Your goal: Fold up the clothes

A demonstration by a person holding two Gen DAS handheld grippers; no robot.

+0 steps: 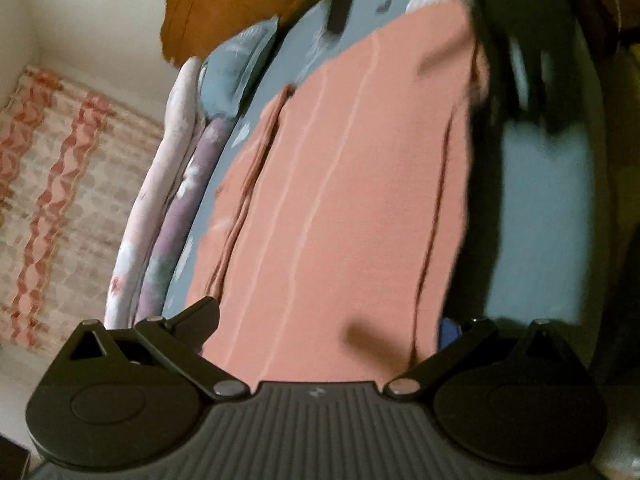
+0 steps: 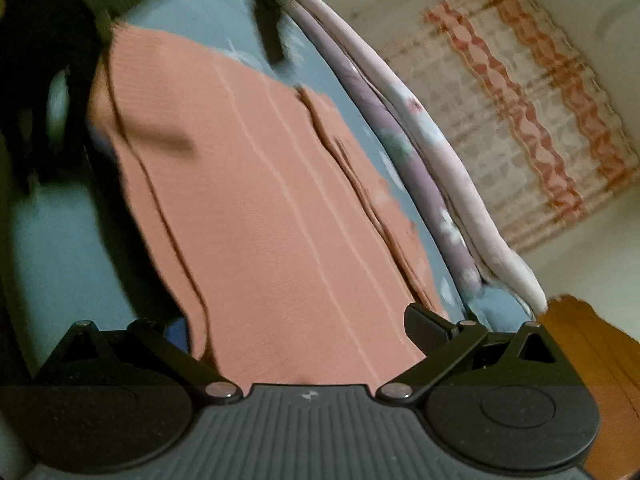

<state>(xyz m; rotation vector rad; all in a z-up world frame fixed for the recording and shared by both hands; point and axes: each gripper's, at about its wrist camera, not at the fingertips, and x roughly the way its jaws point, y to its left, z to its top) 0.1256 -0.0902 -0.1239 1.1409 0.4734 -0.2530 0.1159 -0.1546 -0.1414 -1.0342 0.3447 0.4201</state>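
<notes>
Both views blurred. The pink garment [image 1: 340, 200] lies flat on the blue bedsheet [image 1: 540, 220], long creases running away from me, folded layers along one side. My left gripper [image 1: 320, 320] and right gripper [image 2: 304, 320] both stand spread wide over its near end; fingertips mostly hidden, so I cannot tell whether either touches cloth. Patterned rug [image 2: 520, 120] lies on the floor beyond the bed.
</notes>
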